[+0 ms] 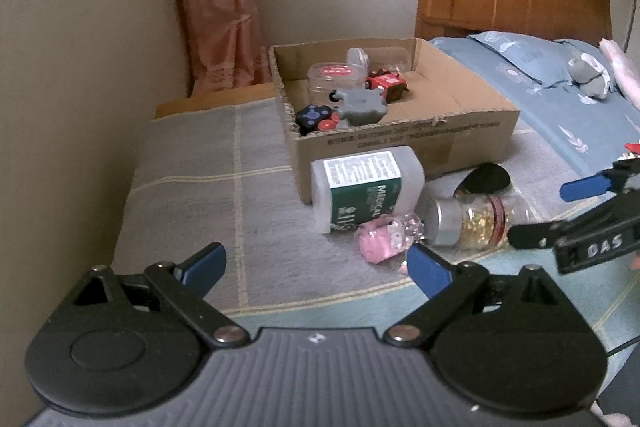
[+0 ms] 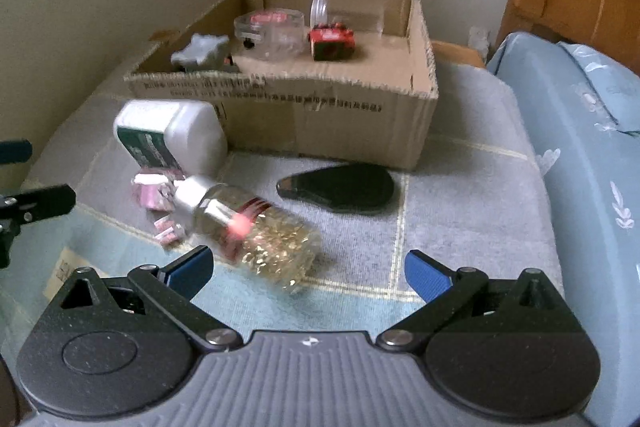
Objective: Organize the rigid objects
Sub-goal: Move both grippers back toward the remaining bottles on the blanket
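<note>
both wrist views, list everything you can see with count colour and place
cardboard box: 1, brown, open, back of the grey blanket
clear jar: 1, red label on lid, inside box
toy car: 1, red, inside box
grey knob-shaped piece: 1, inside box, near front wall
black toy with blue and red dots: 1, inside box, front corner
medical bottle: 1, white with green label, lying against box front
pink trinket: 1, beside the bottle
gold-filled jar: 1, clear, silver cap, on its side
black flat case: 1, before the box
blanket: 1, grey checked
left gripper: open
right gripper: open
</note>
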{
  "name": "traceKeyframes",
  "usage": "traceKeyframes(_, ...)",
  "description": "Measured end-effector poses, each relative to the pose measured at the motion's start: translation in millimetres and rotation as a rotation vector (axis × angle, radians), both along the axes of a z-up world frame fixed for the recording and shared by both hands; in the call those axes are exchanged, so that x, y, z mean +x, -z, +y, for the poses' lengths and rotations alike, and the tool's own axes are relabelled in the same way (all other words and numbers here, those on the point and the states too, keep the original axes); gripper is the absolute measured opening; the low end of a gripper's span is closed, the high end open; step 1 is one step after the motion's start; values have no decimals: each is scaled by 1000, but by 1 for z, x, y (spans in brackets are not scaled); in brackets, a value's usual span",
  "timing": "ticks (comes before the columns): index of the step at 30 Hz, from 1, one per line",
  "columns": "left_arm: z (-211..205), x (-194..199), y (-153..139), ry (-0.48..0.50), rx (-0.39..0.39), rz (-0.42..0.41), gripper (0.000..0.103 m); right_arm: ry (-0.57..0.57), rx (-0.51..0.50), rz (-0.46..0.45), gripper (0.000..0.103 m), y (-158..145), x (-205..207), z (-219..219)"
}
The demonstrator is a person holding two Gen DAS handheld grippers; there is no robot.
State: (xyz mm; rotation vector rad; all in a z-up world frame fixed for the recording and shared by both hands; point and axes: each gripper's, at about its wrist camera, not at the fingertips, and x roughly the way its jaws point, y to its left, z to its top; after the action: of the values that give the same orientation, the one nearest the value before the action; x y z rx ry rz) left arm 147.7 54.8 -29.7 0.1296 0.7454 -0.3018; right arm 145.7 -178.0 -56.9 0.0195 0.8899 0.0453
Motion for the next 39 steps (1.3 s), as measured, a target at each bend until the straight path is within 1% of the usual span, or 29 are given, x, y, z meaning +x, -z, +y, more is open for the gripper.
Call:
traceKeyframes(4, 6, -1, -1, -17, -1, -13, 98, 33, 16, -71, 103, -6, 10, 13)
traceKeyframes(5, 8, -1, -1, -21, 1, -17, 101, 38, 15, -77, 103, -5, 16, 17)
traceKeyframes(9, 14, -4, -1, -28, -2, -37, 102, 58, 3, -88, 103, 8, 36, 36)
traceKeyframes(13, 18, -5, 0, -36, 1, -43, 102, 90, -67, -83, 103, 25, 45, 47)
traceKeyframes(16, 17, -5, 1, -25, 8, -47, 102, 107, -56, -70, 103, 31, 39, 39)
traceKeyframes(19, 16, -4, 2, -11, 2, -51, 102, 138, -87, -58, 103, 36, 26, 27)
traceKeyframes(25, 4, 2, 4, 30, -17, -38, 102, 178, -90, 13, 103, 51, 15, 2)
traceKeyframes(27, -2, 5, 3, 44, -16, -34, 102, 164, -58, 12, 103, 53, 12, -5)
traceKeyframes(32, -18, 11, 2, 58, 10, -3, 102, 86, -62, 12, 103, 54, 6, -6)
traceKeyframes(34, -22, 13, 1, 52, 11, 16, 102, 62, -58, 0, 103, 54, 2, -6)
traceKeyframes(39, -26, 18, -6, 24, -4, 69, 102, 53, -60, -17, 103, 55, -1, -6)
